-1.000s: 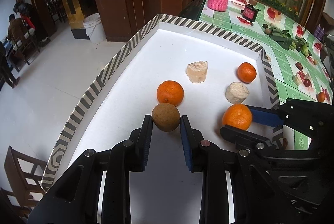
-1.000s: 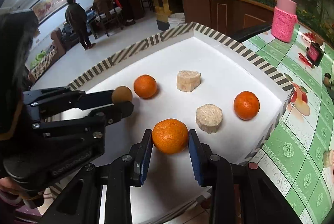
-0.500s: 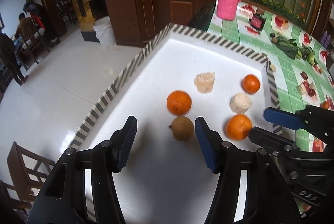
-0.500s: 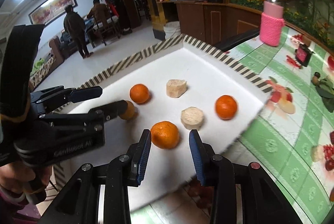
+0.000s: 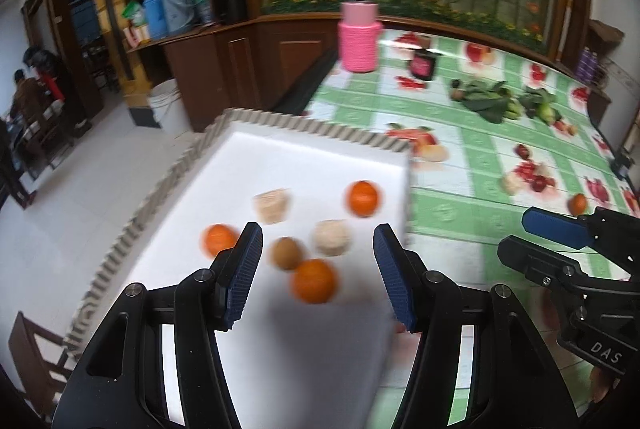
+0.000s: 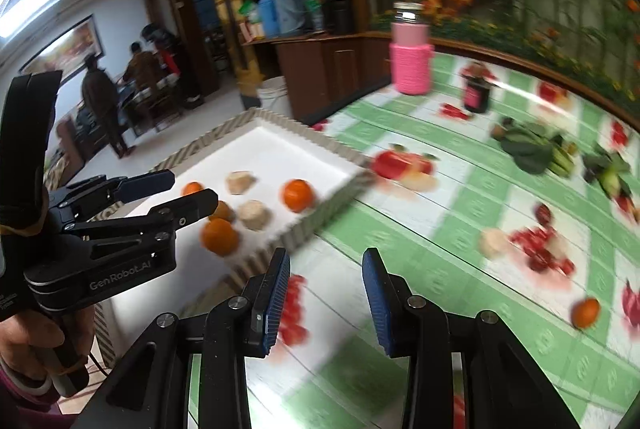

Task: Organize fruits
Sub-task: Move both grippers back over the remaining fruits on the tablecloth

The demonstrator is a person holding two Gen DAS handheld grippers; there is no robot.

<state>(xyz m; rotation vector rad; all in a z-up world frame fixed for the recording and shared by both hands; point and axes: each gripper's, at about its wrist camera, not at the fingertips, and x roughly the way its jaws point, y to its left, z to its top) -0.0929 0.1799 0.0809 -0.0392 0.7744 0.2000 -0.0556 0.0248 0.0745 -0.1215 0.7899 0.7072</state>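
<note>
Left wrist view: the left gripper (image 5: 318, 269) stood spread and empty above the white striped-rim tray (image 5: 304, 165), where a round brown fruit (image 5: 285, 253) lay touching an orange (image 5: 314, 281). The right gripper (image 6: 326, 295) was spread, empty, over the green-checked worktop (image 6: 440, 213).

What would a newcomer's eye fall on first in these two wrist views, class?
First, the white tray with a striped rim, holding three oranges, nearest one, a brown round fruit and two pale chunks. Behind it, a pink knit-sleeved bottle stands on the green fruit-print tablecloth. Both the left gripper and right gripper are open and empty.
</note>
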